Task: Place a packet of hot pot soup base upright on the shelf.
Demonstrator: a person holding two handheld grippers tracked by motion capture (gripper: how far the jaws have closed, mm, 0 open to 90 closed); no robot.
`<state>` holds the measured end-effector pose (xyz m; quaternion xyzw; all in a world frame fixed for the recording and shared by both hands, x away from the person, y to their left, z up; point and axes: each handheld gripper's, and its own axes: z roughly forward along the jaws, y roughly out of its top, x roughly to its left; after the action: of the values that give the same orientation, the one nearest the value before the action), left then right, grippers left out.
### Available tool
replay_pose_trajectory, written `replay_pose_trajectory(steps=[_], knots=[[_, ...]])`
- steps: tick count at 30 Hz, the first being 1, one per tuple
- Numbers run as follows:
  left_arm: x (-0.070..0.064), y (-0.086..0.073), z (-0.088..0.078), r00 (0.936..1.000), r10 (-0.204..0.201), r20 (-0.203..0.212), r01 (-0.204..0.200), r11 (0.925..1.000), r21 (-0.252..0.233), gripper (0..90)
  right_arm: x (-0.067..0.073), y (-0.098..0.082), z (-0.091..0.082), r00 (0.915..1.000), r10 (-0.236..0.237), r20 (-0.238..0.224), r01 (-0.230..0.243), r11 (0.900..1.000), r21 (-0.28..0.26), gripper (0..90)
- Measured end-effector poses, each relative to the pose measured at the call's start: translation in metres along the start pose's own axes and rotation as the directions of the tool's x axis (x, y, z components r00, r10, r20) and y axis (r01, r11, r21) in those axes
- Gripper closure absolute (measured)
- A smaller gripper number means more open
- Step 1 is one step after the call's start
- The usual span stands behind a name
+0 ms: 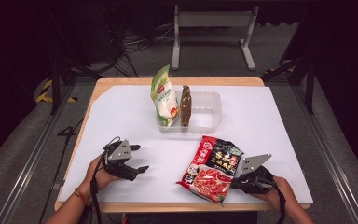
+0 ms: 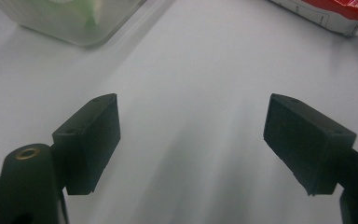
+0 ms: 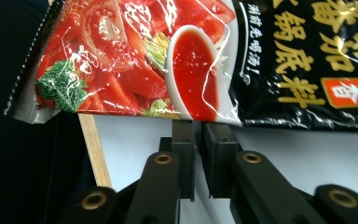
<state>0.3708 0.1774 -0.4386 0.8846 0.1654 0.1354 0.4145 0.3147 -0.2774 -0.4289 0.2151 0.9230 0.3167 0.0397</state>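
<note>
A red and black hot-pot soup packet (image 1: pixel 210 169) (image 3: pixel 177 56) lies at the table's front, its near corner jutting past the table edge. My right gripper (image 1: pixel 233 180) (image 3: pixel 198 124) points at the packet's right edge. Its jaws stand a narrow slit apart, with the edge of the packet over their tips and the white table showing through the slit. My left gripper (image 1: pixel 141 157) (image 2: pixel 191 135) rests at the front left, jaws wide apart over bare white surface with nothing between them. A corner of the packet (image 2: pixel 335 11) lies ahead of it to the right.
A clear plastic tub (image 1: pixel 216 100) (image 2: pixel 74 23) sits mid-table, holding a green and white bag (image 1: pixel 164 98) and a brown packet (image 1: pixel 185 106), both upright at its left end. White sheet (image 1: pixel 121 112) covers the wooden table (image 1: pixel 177 81).
</note>
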Motion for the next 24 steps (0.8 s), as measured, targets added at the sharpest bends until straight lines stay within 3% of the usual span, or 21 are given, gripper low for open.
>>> replay_pose_trajectory(steps=[4,7,9,11,12,14,16,18,20,21,22,24], knots=[[0.000,0.000,0.000,1.0000,-0.001,0.002,0.001,1.0000,-0.002,19.4,-0.016,-0.012,-0.015,0.9955,0.085,0.042,-0.083,0.995,-0.057,71.4],[0.000,0.000,0.001,1.0000,0.001,0.003,-0.001,1.0000,0.008,19.0,-0.031,-0.022,-0.027,0.9772,0.193,0.089,-0.178,0.972,-0.151,60.8],[0.000,0.000,0.001,1.0000,0.003,0.005,-0.003,1.0000,0.007,18.9,-0.040,-0.025,-0.031,0.9614,0.254,0.106,-0.229,0.952,-0.203,60.7],[0.000,0.000,0.002,0.9999,0.000,0.010,0.000,1.0000,0.006,18.9,-0.045,-0.024,-0.033,0.9522,0.274,0.135,-0.239,0.944,-0.228,54.9],[-0.001,0.000,0.002,0.9999,-0.002,0.013,0.002,1.0000,0.007,18.9,-0.049,-0.023,-0.033,0.9430,0.293,0.157,-0.249,0.936,-0.249,51.4],[-0.001,0.001,0.003,0.9999,0.006,0.015,-0.006,0.9999,0.015,18.9,-0.053,-0.021,-0.032,0.9421,0.306,0.137,-0.260,0.924,-0.279,49.8],[-0.002,0.001,0.004,0.9997,0.013,0.019,-0.014,0.9997,0.018,19.1,-0.056,-0.015,-0.030,0.9435,0.294,0.152,-0.247,0.931,-0.269,39.3],[-0.003,0.001,0.004,0.9997,0.013,0.022,-0.014,0.9997,0.019,19.1,-0.059,-0.007,-0.029,0.9440,0.299,0.138,-0.253,0.927,-0.277,35.3],[-0.002,0.001,0.005,0.9995,0.015,0.026,-0.016,0.9996,0.024,19.1,-0.063,-0.001,-0.026,0.9362,0.324,0.137,-0.278,0.920,-0.275,30.1],[-0.002,0.001,0.005,0.9995,0.015,0.026,-0.016,0.9996,0.024,19.1,-0.063,-0.001,-0.026,0.9362,0.324,0.137,-0.278,0.920,-0.275,30.1],[-0.003,0.001,0.005,0.9995,0.020,0.025,-0.021,0.9994,0.028,19.1,-0.070,0.003,-0.020,0.9327,0.346,0.101,-0.312,0.915,-0.257,28.7],[-0.003,0.001,0.005,0.9995,0.022,0.023,-0.022,0.9994,0.027,19.0,-0.078,0.006,-0.014,0.9284,0.357,0.105,-0.327,0.918,-0.226,27.0]])
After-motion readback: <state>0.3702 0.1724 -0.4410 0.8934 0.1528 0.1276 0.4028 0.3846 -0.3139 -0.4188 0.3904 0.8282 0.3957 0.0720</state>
